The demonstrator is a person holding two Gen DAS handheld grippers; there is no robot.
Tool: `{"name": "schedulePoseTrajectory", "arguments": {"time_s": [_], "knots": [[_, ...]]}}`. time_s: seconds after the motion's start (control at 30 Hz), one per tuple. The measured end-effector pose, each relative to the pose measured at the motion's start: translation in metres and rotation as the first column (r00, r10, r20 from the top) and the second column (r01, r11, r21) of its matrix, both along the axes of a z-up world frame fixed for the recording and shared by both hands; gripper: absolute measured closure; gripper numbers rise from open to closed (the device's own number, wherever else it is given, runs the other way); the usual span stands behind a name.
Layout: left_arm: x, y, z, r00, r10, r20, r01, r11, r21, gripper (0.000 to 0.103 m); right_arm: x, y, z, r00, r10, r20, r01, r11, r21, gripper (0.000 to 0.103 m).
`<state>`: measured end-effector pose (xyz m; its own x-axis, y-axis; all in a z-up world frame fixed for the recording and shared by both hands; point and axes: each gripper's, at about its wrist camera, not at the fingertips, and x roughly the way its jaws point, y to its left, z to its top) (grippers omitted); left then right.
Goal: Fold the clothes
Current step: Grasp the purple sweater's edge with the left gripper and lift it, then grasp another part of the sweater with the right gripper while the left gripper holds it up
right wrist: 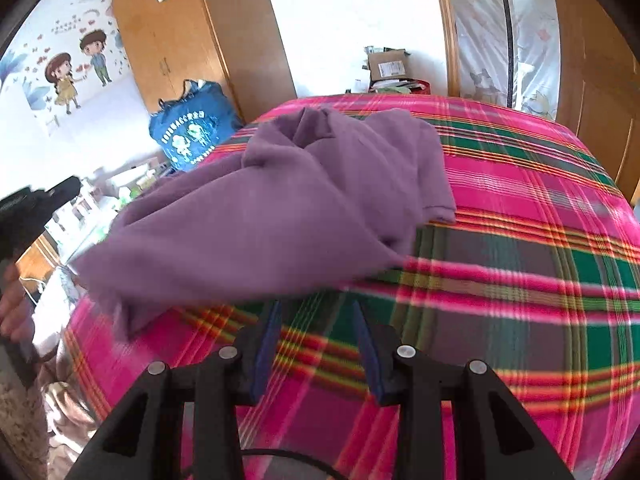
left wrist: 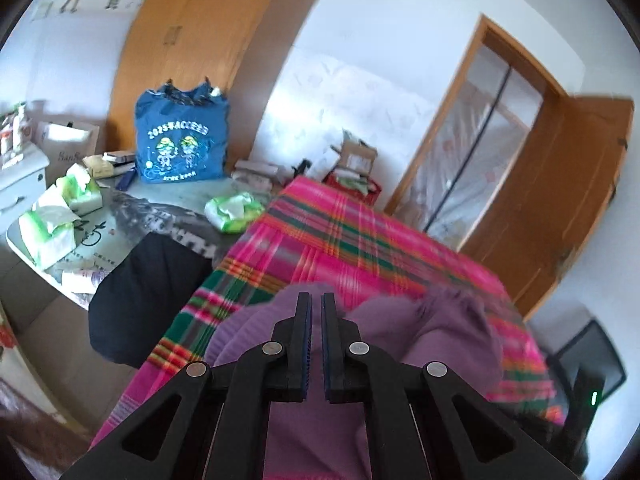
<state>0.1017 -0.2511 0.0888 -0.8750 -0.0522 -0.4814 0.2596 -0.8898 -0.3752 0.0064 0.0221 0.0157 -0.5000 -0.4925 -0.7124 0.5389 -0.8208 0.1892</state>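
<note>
A purple garment [right wrist: 280, 200] lies crumpled on a bed with a pink and green plaid cover [right wrist: 520, 280]. Its left part is stretched out and lifted past the bed's left edge. In the left wrist view my left gripper [left wrist: 316, 298] is shut, and purple cloth [left wrist: 440, 332] bunches up around its fingertips and under it. That gripper also shows at the left edge of the right wrist view [right wrist: 48, 200]. My right gripper [right wrist: 316, 306] is open above bare plaid, just short of the garment's near edge, with nothing between its fingers.
Left of the bed stands a table with tissue packs [left wrist: 52, 224], a blue printed bag [left wrist: 180, 140] and a black cloth [left wrist: 148, 292]. A wooden wardrobe [right wrist: 172, 40] and a door [left wrist: 560, 200] line the walls. A cardboard box [right wrist: 388, 64] sits beyond the bed. A hand [right wrist: 16, 312] shows at left.
</note>
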Motion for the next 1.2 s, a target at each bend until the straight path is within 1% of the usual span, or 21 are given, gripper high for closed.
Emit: {"name": "schedulePoseTrajectory", "arguments": {"time_s": [0.1, 0.17, 0.2, 0.23, 0.27, 0.37, 0.43, 0.5, 0.53, 0.6, 0.7, 0.77, 0.8, 0.83, 0.87, 0.9, 0.93, 0.97, 1.03, 1.1, 1.2], "knots": [[0.001, 0.009, -0.010, 0.998, -0.059, 0.032, 0.059, 0.998, 0.001, 0.098, -0.007, 0.001, 0.001, 1.000, -0.007, 0.007, 0.007, 0.999, -0.045, 0.065], [0.002, 0.017, -0.015, 0.993, -0.107, 0.054, 0.106, 0.994, 0.017, 0.094, -0.012, 0.008, -0.001, 1.000, -0.016, 0.023, 0.018, 0.996, -0.091, 0.065], [0.002, 0.022, -0.017, 0.988, -0.141, 0.061, 0.140, 0.990, 0.016, 0.088, -0.014, 0.012, -0.002, 0.999, -0.020, 0.035, 0.024, 0.993, -0.117, 0.065], [0.002, 0.028, -0.018, 0.982, -0.176, 0.069, 0.175, 0.984, 0.013, 0.078, -0.016, 0.016, -0.004, 0.998, -0.021, 0.054, 0.029, 0.989, -0.145, 0.064], [0.001, 0.035, -0.019, 0.974, -0.213, 0.077, 0.213, 0.977, 0.013, 0.074, -0.019, 0.020, -0.005, 0.997, -0.023, 0.074, 0.035, 0.984, -0.174, 0.064], [0.001, 0.050, -0.021, 0.950, -0.299, 0.087, 0.298, 0.954, 0.025, 0.070, -0.025, 0.032, -0.008, 0.991, -0.060, 0.117, 0.087, 0.967, -0.240, 0.061], [-0.001, 0.054, -0.023, 0.943, -0.320, 0.094, 0.318, 0.947, 0.034, 0.057, -0.027, 0.040, -0.010, 0.986, -0.088, 0.138, 0.122, 0.957, -0.262, 0.060], [-0.003, 0.058, -0.025, 0.935, -0.340, 0.102, 0.337, 0.941, 0.045, 0.052, -0.029, 0.044, -0.011, 0.985, -0.096, 0.144, 0.134, 0.950, -0.282, 0.057], [-0.004, 0.060, -0.027, 0.931, -0.347, 0.111, 0.343, 0.938, 0.056, 0.052, -0.032, 0.045, -0.013, 0.983, -0.097, 0.157, 0.139, 0.948, -0.287, 0.056], [-0.009, 0.062, -0.030, 0.926, -0.351, 0.139, 0.345, 0.936, 0.071, 0.052, -0.040, 0.047, -0.018, 0.977, -0.082, 0.196, 0.144, 0.935, -0.325, 0.054], [-0.011, 0.063, -0.036, 0.921, -0.356, 0.158, 0.345, 0.934, 0.093, 0.052, -0.053, 0.051, -0.029, 0.957, -0.060, 0.284, 0.174, 0.902, -0.396, 0.053], [-0.015, 0.061, -0.043, 0.913, -0.367, 0.178, 0.348, 0.929, 0.127, 0.052, -0.060, 0.053, -0.035, 0.942, -0.038, 0.335, 0.192, 0.876, -0.442, 0.053], [-0.016, 0.060, -0.046, 0.911, -0.370, 0.185, 0.347, 0.927, 0.146, 0.052, -0.061, 0.053, -0.035, 0.940, -0.023, 0.340, 0.190, 0.864, -0.466, 0.056], [-0.017, 0.057, -0.048, 0.911, -0.368, 0.186, 0.340, 0.926, 0.164, 0.053, -0.061, 0.052, -0.032, 0.944, -0.010, 0.330, 0.178, 0.857, -0.483, 0.060], [-0.018, 0.055, -0.050, 0.912, -0.366, 0.187, 0.334, 0.925, 0.180, 0.055, -0.060, 0.052, -0.029, 0.948, 0.003, 0.319, 0.166, 0.850, -0.500, 0.069], [-0.019, 0.052, -0.050, 0.913, -0.363, 0.184, 0.330, 0.925, 0.189, 0.063, -0.060, 0.051, -0.025, 0.952, 0.015, 0.306, 0.151, 0.844, -0.514, 0.082], [-0.019, 0.050, -0.049, 0.915, -0.359, 0.182, 0.326, 0.926, 0.190, 0.071, -0.058, 0.048, -0.019, 0.958, 0.026, 0.284, 0.129, 0.848, -0.515, 0.087], [-0.019, 0.049, -0.049, 0.918, -0.354, 0.180, 0.321, 0.928, 0.187, 0.073, -0.056, 0.046, -0.013, 0.965, 0.035, 0.260, 0.107, 0.851, -0.514, 0.089], [-0.017, 0.046, -0.046, 0.923, -0.344, 0.172, 0.314, 0.933, 0.179, 0.085, -0.051, 0.039, 0.003, 0.978, 0.049, 0.201, 0.064, 0.854, -0.517, 0.091], [-0.015, 0.042, -0.045, 0.931, -0.327, 0.163, 0.299, 0.938, 0.178, 0.088, -0.047, 0.031, 0.019, 0.987, 0.067, 0.145, 0.020, 0.850, -0.527, 0.092], [-0.013, 0.033, -0.042, 0.942, -0.298, 0.154, 0.268, 0.945, 0.187, 0.089, -0.045, 0.017, 0.038, 0.992, 0.096, 0.085, -0.036, 0.843, -0.537, 0.092]]}}
